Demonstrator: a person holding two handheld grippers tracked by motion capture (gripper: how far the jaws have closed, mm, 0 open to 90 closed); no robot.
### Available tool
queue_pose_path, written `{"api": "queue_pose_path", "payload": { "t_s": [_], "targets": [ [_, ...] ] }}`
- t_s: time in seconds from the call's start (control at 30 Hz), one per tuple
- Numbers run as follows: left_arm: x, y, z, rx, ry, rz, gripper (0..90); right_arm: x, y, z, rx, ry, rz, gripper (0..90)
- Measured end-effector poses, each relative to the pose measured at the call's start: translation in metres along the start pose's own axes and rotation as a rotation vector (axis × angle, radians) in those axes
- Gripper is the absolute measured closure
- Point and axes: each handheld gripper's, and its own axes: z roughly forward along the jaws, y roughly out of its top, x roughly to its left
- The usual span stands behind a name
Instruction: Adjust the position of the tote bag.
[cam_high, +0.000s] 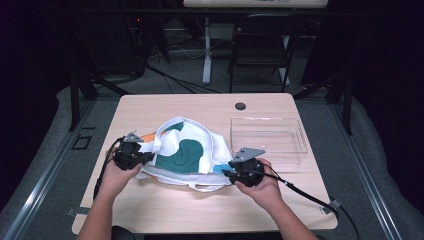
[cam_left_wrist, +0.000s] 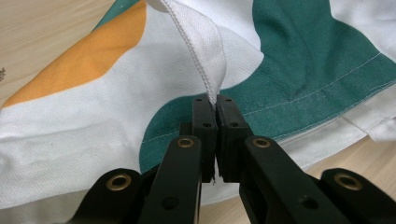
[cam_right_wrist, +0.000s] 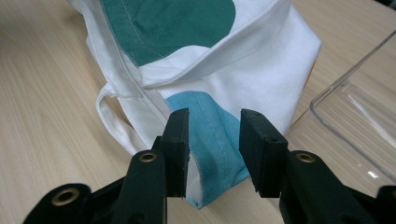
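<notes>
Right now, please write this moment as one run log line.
left tongs: shut on strap | right tongs: open around bag corner | clear tray: beside bag

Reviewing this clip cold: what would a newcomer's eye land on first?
A white tote bag with green, orange and blue patches lies crumpled at the middle of the wooden table. The left gripper is shut on its white strap, while the right gripper is open, its jaws either side of the blue corner. A clear plastic bin stands just right of the bag.
</notes>
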Motion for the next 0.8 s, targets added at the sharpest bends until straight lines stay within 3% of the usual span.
{"api": "queue_pose_path", "payload": {
  "t_s": [0.17, 0.27, 0.33, 0.4, 0.47, 0.53, 0.8],
  "targets": [
    [0.000, 0.001, -0.002, -0.020, 0.005, -0.010, 87.8, 0.007, 0.008, 0.000, -0.001, 0.032, -0.015, 63.8],
    [0.001, 0.003, -0.005, -0.027, -0.001, -0.011, 87.8, 0.012, 0.013, 0.001, 0.005, 0.027, -0.042, 64.4],
    [0.002, 0.004, -0.007, -0.041, 0.000, -0.015, 87.8, 0.013, 0.016, 0.003, 0.010, 0.052, -0.037, 65.0],
    [0.002, 0.005, -0.010, -0.040, -0.003, -0.012, 87.8, 0.018, 0.023, 0.006, 0.030, 0.038, -0.084, 65.8],
    [0.002, 0.006, -0.011, -0.053, -0.002, -0.015, 87.9, 0.019, 0.025, 0.006, 0.034, 0.044, -0.092, 65.9],
    [0.004, 0.008, -0.013, -0.072, -0.003, -0.019, 87.8, 0.023, 0.034, 0.008, 0.050, 0.035, -0.130, 66.9],
    [0.007, 0.015, -0.020, -0.099, -0.013, -0.023, 87.9, 0.023, 0.048, 0.013, 0.063, 0.025, -0.154, 68.0]
  ]
}}
